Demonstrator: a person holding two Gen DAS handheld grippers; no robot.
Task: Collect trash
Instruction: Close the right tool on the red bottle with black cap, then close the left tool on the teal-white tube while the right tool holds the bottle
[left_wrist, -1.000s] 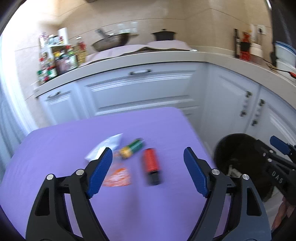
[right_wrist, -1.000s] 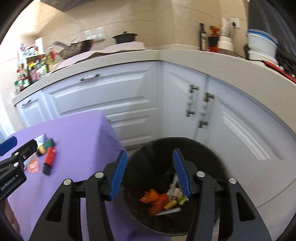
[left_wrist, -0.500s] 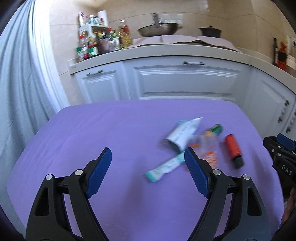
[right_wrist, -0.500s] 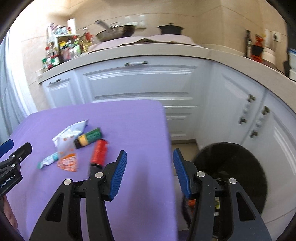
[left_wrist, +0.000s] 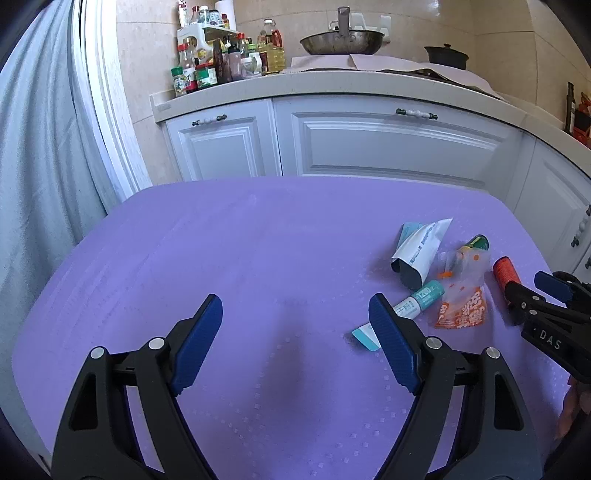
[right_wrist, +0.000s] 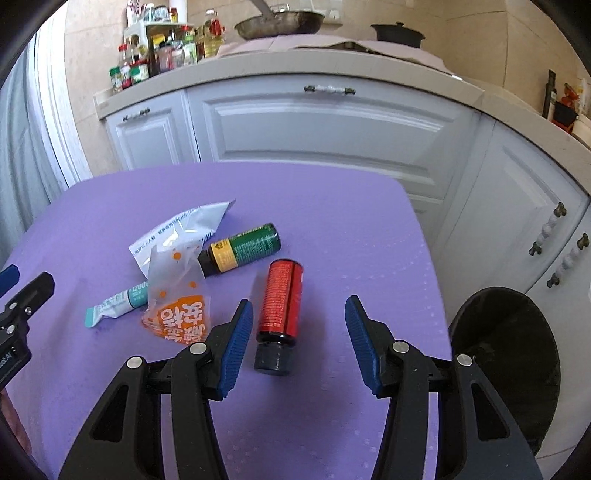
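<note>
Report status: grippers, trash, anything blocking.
Left gripper open, empty, over bare purple table. Right gripper open, empty, red bottle lying just ahead. Wrappers, tube, green bottle on table; bin at right. Nothing blocking.

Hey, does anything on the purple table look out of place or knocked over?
Yes. A red bottle and a green bottle lie on their sides beside a torn orange wrapper, a crumpled white pouch and a teal tube, all loose on the table.
</note>
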